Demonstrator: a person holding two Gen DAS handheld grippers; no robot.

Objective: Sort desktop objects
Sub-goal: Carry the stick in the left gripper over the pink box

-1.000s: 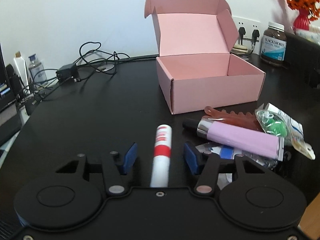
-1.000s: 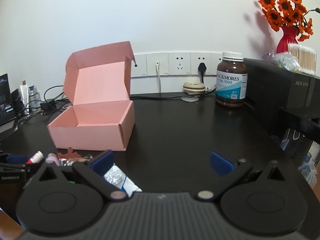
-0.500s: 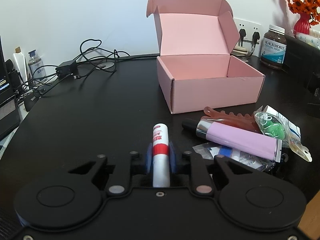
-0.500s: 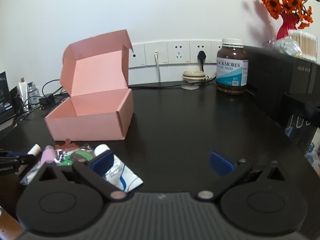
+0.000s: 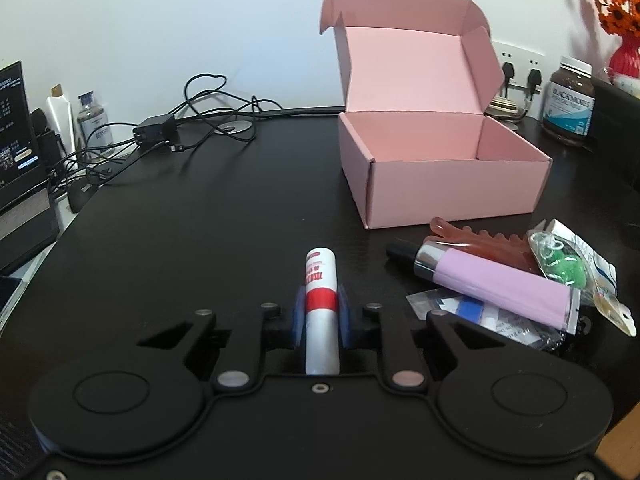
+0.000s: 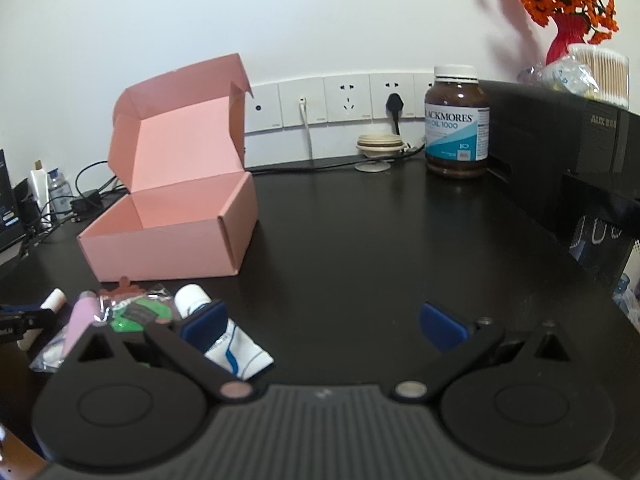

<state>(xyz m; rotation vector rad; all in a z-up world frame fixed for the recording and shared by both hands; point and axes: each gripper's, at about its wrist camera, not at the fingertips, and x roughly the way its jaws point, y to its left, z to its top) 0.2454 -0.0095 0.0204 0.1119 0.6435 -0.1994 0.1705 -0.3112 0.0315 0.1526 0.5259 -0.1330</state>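
L fingers point(image 5: 343, 312) now shut on white-red tube point(image 5: 321, 304), tube btwn pads

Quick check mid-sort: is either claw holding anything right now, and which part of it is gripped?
The left claw is shut on the white tube, its pads pressing either side of the red band around its middle. The right claw is open and holds nothing.

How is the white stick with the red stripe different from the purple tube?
The white stick is thin, with a red band; the purple tube is fatter, with a silver collar and black cap. The stick sits pinched in the left tool; the tube lies loose, resting across other packets. Both are long, round things on the black desk.
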